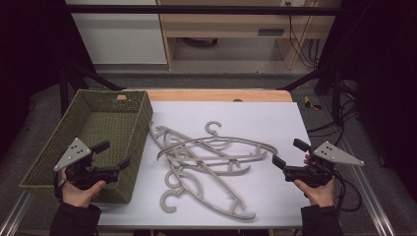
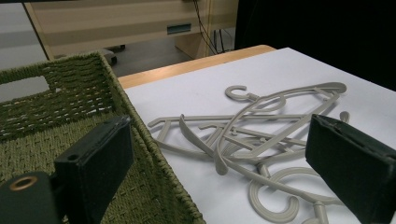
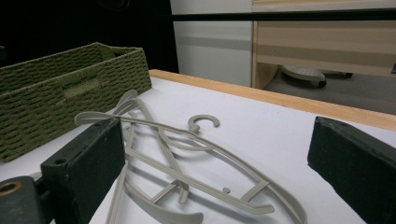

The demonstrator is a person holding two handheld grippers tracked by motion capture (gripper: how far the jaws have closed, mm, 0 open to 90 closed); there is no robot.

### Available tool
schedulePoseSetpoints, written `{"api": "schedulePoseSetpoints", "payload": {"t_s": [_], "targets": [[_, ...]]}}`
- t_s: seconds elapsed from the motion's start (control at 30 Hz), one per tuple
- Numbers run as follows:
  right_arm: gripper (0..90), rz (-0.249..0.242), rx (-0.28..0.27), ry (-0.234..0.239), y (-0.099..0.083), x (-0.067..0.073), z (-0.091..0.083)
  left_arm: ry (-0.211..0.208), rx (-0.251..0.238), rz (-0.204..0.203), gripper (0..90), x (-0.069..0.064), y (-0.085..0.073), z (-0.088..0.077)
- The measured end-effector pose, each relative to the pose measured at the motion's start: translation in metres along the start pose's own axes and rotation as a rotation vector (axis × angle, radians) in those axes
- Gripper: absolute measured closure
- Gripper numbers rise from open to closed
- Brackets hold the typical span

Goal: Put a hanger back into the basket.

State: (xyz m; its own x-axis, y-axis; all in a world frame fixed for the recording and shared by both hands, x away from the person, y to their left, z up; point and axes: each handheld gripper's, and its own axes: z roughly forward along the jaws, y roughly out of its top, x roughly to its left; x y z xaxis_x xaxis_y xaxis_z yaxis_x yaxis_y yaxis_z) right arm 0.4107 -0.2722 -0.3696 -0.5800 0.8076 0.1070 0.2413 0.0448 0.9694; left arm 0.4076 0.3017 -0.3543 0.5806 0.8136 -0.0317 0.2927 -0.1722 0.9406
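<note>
Several grey plastic hangers (image 1: 206,162) lie tangled in a pile on the white table top (image 1: 260,118); the same pile of hangers (image 2: 252,135) spreads ahead in the left gripper view, and hangers (image 3: 187,158) lie ahead in the right gripper view. A green woven basket (image 1: 105,115) stands at the table's left side. My left gripper (image 1: 113,155) hovers over the basket's near right corner, open and holding nothing. My right gripper (image 1: 290,152) is held at the right of the pile, open, jaws pointing left toward the hangers.
The basket (image 2: 56,107) has nothing in it and has a handle slot in its end wall. A wooden strip (image 1: 216,95) runs along the table's far edge. Beyond it stand a wooden desk (image 1: 236,24) and cables on the floor.
</note>
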Motion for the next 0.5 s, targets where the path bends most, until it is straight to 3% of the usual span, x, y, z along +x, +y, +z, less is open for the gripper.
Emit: {"api": "schedulePoseSetpoints", "payload": {"t_s": [0.2, 0.5], "targets": [[4.4, -0.004, -0.011, 0.008, 0.001, 0.001, -0.001, -0.004, -0.001, -0.003, 7.5, -0.002, 0.002, 0.000], [4.4, -0.018, 0.010, 0.012, 0.002, 0.005, 0.002, -0.026, 0.033, 0.050, 8.1, -0.015, 0.014, 0.012]]}}
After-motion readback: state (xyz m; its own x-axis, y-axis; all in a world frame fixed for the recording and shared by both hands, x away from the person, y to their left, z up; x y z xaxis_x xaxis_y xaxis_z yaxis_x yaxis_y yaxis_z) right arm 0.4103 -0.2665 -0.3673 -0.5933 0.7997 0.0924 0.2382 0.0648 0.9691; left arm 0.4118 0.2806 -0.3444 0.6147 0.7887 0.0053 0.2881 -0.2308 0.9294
